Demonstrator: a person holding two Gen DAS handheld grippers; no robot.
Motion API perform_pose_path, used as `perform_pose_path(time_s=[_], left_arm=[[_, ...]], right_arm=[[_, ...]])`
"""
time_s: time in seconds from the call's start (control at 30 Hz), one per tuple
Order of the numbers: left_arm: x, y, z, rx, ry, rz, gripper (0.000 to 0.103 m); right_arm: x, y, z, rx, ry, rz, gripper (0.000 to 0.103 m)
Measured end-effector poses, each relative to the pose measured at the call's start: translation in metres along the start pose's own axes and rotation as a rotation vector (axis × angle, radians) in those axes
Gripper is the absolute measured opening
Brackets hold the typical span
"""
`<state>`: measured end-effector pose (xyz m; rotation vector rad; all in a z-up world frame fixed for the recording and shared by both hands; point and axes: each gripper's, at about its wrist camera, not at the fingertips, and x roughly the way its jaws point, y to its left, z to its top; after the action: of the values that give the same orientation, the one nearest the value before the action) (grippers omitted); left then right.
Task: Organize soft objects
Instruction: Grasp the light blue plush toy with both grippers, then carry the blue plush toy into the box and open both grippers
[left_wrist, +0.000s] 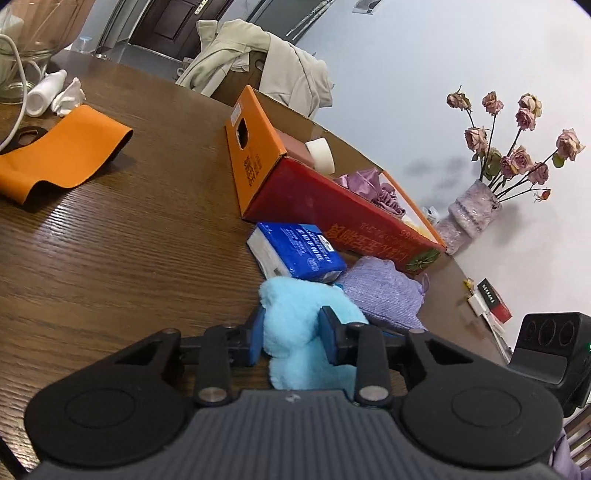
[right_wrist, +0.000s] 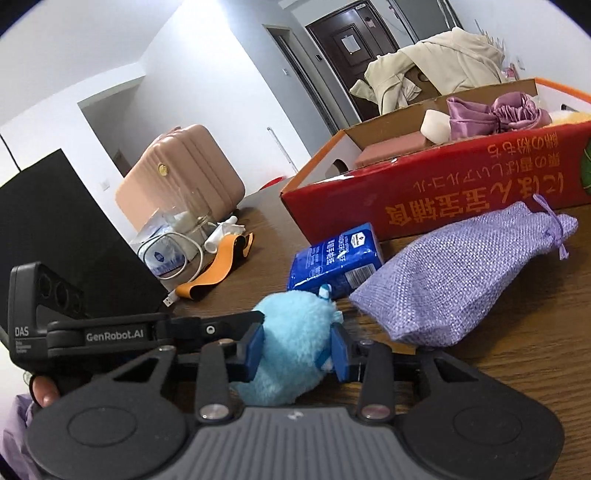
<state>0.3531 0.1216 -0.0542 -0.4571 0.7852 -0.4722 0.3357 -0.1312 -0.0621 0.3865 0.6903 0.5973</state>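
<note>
Both the left hand-held gripper (left_wrist: 291, 338) and right hand-held gripper (right_wrist: 297, 350) pinch the fluffy sky-blue plush toy (left_wrist: 295, 332) narrowly; pulling apart could tear it, or slip free.

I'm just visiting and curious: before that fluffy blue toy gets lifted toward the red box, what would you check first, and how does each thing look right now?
1. Left gripper has the blue plush toy between its blue pads, pressing into the fur: ok.
2. Right gripper squeezes the same toy from its side: ok.
3. Toy free of its neighbours: cannot tell; the purple woven pouch and the blue tissue pack lie close against it.
4. Room in the red box: cannot tell; a purple satin item and a white roll already fill the part in view.
5. Open top of the box faces up: ok.
</note>
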Motion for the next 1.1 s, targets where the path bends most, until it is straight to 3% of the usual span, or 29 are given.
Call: perform_pose_path(time_s=[0.13, 0.33, 0.5, 0.6, 0.7, 0.83, 1.0, 1.1], left_arm=[[-0.026, -0.027, -0.009, -0.010, -0.052, -0.008, 0.031], [-0.072, -0.103, -0.052, 0.069, -0.167, -0.004, 0.031], [-0.066, -0.139, -0.062, 0.092, -0.169, -0.062, 0.031], [-0.056, -0.154, -0.057, 0.115, -0.165, -0.068, 0.031], [-0.044, -0.161, -0.038, 0.139, -0.168, -0.061, 0.031], [-0.022, -0.157, 0.012, 0.161, -0.193, -0.040, 0.031], [0.014, -0.137, 0.082, 0.142, -0.224, 0.046, 0.031], [0.036, -0.113, 0.114, 0.101, -0.219, 0.060, 0.031]], right_arm=[[-0.012, 0.004, 0.001, 0.022, -0.011, 0.001, 0.033], [-0.097, 0.035, -0.010, -0.068, -0.096, 0.014, 0.033], [-0.158, 0.034, -0.016, -0.099, -0.142, 0.002, 0.033], [-0.175, 0.024, -0.014, -0.085, -0.165, -0.013, 0.033], [-0.181, 0.015, -0.004, -0.081, -0.188, -0.020, 0.033], [-0.166, 0.005, 0.032, -0.090, -0.204, -0.013, 0.033], [-0.106, -0.007, 0.106, -0.096, -0.190, -0.019, 0.033], [-0.065, -0.014, 0.139, -0.107, -0.192, -0.025, 0.033]])
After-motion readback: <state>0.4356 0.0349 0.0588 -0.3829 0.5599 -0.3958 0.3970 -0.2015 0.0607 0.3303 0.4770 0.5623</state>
